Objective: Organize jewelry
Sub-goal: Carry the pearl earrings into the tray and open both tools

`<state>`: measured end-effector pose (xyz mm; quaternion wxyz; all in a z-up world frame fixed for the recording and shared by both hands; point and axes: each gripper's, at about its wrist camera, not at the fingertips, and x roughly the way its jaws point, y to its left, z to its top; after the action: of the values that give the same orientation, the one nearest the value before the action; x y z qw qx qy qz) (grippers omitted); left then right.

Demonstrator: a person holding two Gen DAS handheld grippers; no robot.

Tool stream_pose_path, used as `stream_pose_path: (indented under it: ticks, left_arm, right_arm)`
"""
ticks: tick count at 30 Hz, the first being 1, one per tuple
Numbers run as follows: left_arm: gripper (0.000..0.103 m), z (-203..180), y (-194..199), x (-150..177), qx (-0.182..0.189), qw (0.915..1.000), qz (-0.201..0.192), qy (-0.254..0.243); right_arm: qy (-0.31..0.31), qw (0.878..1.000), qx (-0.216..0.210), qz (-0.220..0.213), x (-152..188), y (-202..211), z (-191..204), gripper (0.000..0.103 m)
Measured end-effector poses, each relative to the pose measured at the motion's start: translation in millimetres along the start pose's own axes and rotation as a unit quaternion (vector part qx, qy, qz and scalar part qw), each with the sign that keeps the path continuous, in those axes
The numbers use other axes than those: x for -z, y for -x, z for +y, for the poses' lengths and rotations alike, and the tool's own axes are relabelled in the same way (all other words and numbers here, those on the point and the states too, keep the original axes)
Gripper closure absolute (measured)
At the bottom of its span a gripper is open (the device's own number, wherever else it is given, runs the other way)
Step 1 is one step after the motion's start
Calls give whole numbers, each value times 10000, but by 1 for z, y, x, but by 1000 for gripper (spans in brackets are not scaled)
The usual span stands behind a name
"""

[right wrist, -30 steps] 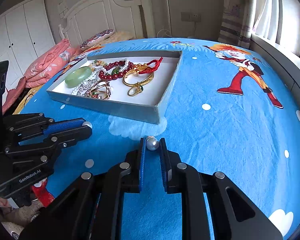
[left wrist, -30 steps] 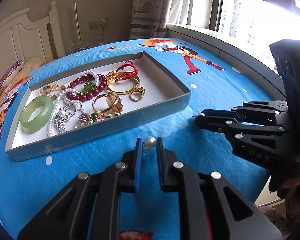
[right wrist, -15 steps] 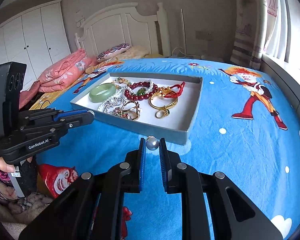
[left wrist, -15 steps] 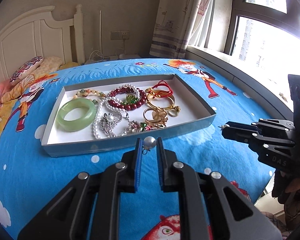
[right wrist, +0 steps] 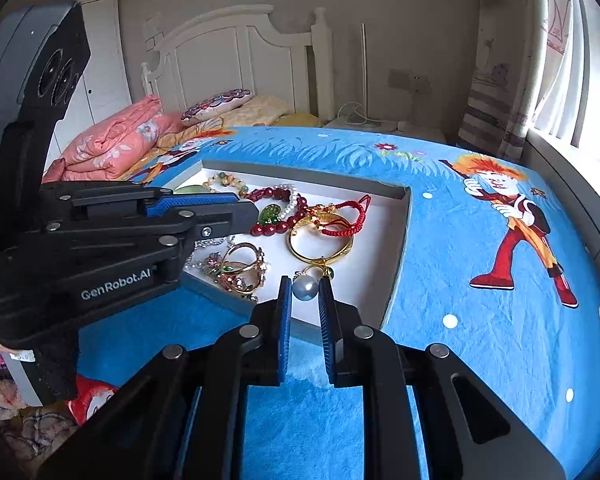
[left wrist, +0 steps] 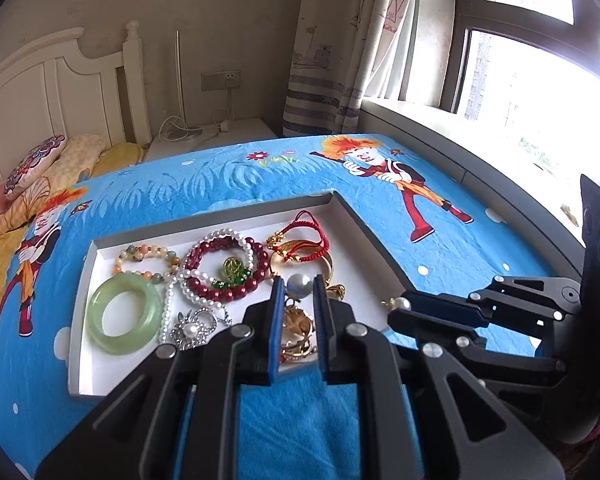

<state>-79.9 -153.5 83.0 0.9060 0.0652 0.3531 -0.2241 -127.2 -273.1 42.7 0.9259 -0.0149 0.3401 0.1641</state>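
Left gripper (left wrist: pixel 296 286): its fingers pinch a pearl earring (left wrist: pixel 299 284), held over the tray's near edge, probably for dropping in.
Right gripper (right wrist: pixel 304 289): clamped on the matching pearl (right wrist: pixel 304 289), likely so the pair lands together.
Tray (left wrist: pixel 374 236): on the bed; its free floor lies at the right.
Obstacles: gold bangle (right wrist: pixel 320 246), gold rings (right wrist: pixel 240 270) below the pearls; green bangle (left wrist: pixel 121 314) well left.

green bangle (right wrist: pixel 192 189) mostly behind left claw (right wrist: pixel 236 210) | gold rings (left wrist: pixel 298 330) half-hidden
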Motion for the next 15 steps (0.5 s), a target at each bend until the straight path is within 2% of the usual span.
stream_pose_path:
  ticks: [6, 15]
  left_arm:
    - [89, -10, -33, -6, -152, 9994, 257, -162]
    - [89, -10, -60, -6, -301, 9981, 488, -239]
  right_arm:
    - [-212, 9994, 68, 269, 0, -21, -13, 87]
    - [-250, 9989, 107, 389, -2, -35, -17, 87]
